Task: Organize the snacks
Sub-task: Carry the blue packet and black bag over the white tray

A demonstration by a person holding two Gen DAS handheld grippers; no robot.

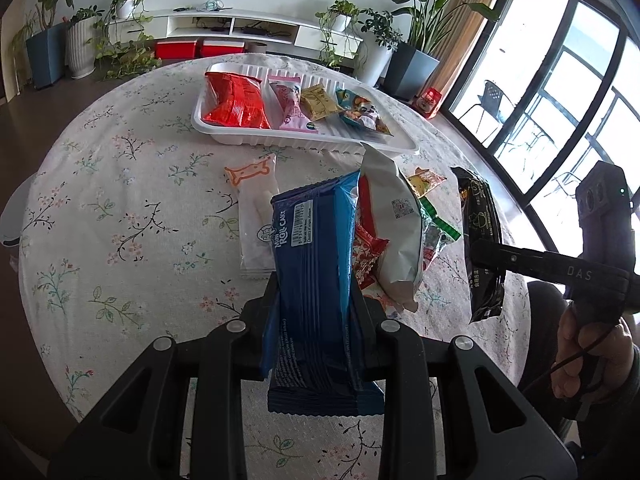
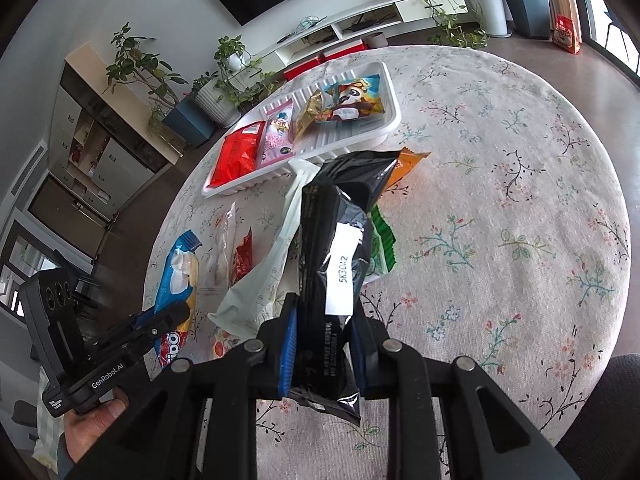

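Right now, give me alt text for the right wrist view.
The right tongs grip a black snack packet above a floral tablecloth. Beyond it, a white tray holds four snack packets.

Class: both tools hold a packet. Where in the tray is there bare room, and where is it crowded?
White tray: bare ribbed floor along its near rim, in front of the yellow packet and panda packet. Its left end is filled by the red bag and pink packet.
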